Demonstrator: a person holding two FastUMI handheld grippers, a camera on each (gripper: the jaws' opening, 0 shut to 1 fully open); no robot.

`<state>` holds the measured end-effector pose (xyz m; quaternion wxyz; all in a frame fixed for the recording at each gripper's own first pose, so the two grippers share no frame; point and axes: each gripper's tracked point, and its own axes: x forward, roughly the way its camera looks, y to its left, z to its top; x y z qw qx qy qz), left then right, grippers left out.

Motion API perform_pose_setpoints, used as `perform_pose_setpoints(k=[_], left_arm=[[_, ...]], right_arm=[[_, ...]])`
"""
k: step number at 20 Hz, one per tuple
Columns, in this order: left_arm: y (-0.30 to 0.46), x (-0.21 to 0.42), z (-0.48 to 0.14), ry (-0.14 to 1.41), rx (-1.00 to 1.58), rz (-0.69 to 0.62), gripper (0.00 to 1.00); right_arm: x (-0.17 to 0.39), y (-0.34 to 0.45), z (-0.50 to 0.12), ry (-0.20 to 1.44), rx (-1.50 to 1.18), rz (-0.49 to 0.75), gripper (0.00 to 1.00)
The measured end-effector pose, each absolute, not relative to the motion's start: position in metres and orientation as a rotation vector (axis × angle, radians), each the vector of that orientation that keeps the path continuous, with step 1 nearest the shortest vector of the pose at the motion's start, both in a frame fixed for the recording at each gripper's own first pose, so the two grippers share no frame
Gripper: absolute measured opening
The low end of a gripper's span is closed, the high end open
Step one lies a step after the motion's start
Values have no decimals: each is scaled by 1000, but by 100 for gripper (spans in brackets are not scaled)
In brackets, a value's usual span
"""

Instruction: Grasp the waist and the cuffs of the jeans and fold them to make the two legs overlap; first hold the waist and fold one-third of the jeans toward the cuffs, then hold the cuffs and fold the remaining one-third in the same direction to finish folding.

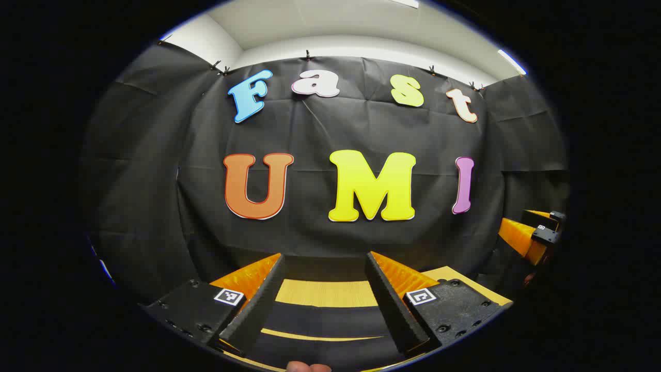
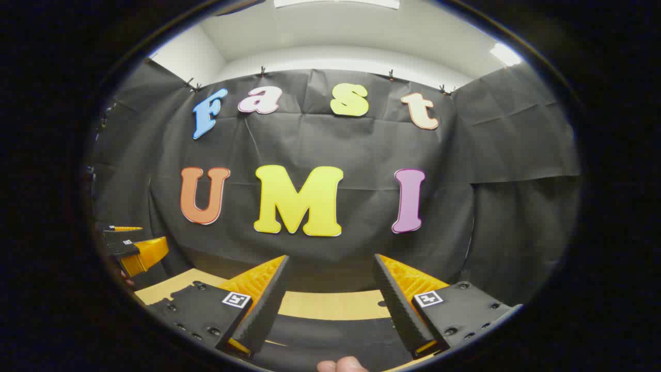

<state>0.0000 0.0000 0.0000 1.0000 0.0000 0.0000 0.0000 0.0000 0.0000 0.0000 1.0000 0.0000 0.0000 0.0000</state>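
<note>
Dark jeans lie on a yellow wooden table, low between my fingers; little of them shows. My left gripper is held above them, facing the booth wall, open with nothing between its fingers. At the right edge of the left gripper view, the right gripper hovers at a similar height. In the right gripper view the jeans again lie below, on the table. My right gripper is open and empty, with the left gripper at the left edge.
The black cloth wall stands close behind the table's far edge. A fingertip of the holding hand shows at the bottom of the left gripper view, and another fingertip at the bottom of the right gripper view.
</note>
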Motion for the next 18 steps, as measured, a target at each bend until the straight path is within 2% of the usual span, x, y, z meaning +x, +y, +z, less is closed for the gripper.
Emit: perform_pose_setpoints(k=[3, 7, 12, 18], left_arm=[[-4, -1, 1, -6, 2, -1, 98], [-7, 0, 1, -9, 4, -2, 100], [-9, -3, 1, -7, 5, -3, 98], [-17, -3, -1, -8, 0, -15, 98]], right_arm=[[-1, -3, 0, -5, -7, 0, 99], [-2, -7, 0, -9, -14, -2, 98], [-5, -13, -1, -6, -13, -9, 96], [-7, -18, -4, 6, -13, -1, 99]])
